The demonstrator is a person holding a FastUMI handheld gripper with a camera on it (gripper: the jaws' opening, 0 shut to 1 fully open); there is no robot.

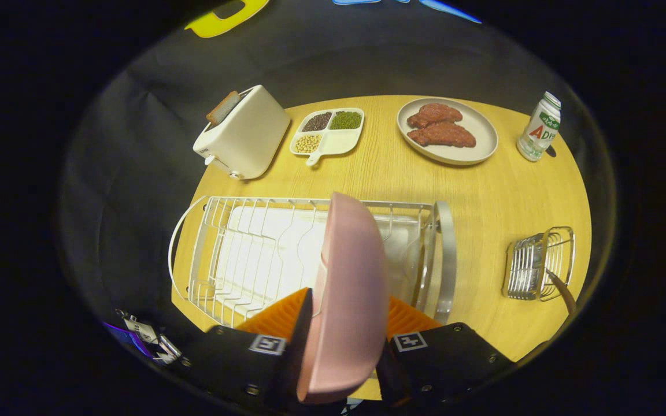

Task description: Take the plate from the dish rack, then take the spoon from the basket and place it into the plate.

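Observation:
A pink plate [347,289] stands on edge between my two fingers, and my gripper [341,315] is shut on it. The plate is held above the white wire dish rack [252,254], which lies just ahead of the fingers on the wooden table [483,196]. To the right of the rack stands a small wire basket [538,263]. A brown spoon handle [561,289] sticks out of the basket toward me.
Beyond the rack stand a white toaster [246,136] with a slice in it, a divided dish of beans [327,133], a plate with two meat pieces [447,132] and a small bottle [539,127] at the far right.

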